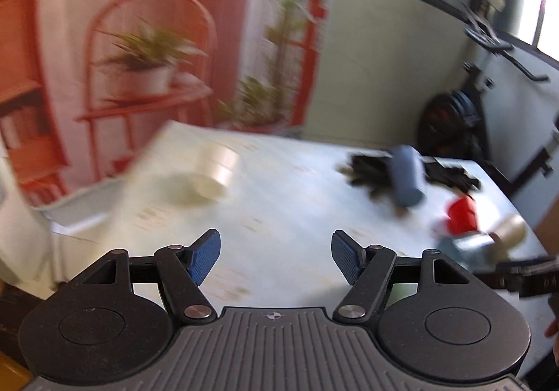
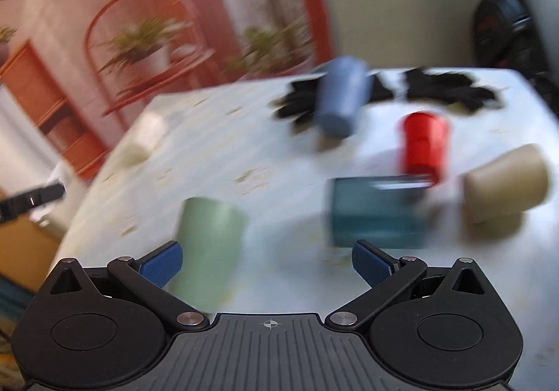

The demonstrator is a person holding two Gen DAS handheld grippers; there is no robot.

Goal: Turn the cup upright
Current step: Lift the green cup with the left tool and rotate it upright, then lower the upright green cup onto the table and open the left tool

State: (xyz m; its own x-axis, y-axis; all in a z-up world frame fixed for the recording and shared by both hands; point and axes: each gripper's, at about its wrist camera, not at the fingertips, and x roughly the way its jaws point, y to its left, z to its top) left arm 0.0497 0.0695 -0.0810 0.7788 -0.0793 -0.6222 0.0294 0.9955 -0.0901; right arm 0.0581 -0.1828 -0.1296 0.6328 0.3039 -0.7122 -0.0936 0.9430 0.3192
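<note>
Both views are motion-blurred. A pale green cup (image 2: pixel 209 244) stands rim down just ahead of my right gripper (image 2: pixel 267 263), near its left finger; the gripper is open and empty. A red cup (image 2: pixel 424 144), a beige cup (image 2: pixel 506 183) and a blue-grey cup (image 2: pixel 344 95) lie or stand farther back. A white cup (image 1: pixel 216 172) lies on its side far ahead of my left gripper (image 1: pixel 276 256), which is open and empty above the table (image 1: pixel 279 216). The blue-grey cup (image 1: pixel 407 176), the red cup (image 1: pixel 461 214) and the beige cup (image 1: pixel 508 233) also show at the right in the left wrist view.
A teal box (image 2: pixel 375 211) sits between the green and beige cups. Black gloves (image 2: pixel 450 88) lie at the table's far edge. The other gripper's black body (image 1: pixel 524 275) shows at the right edge. An exercise bike (image 1: pixel 464 118) stands beyond the table.
</note>
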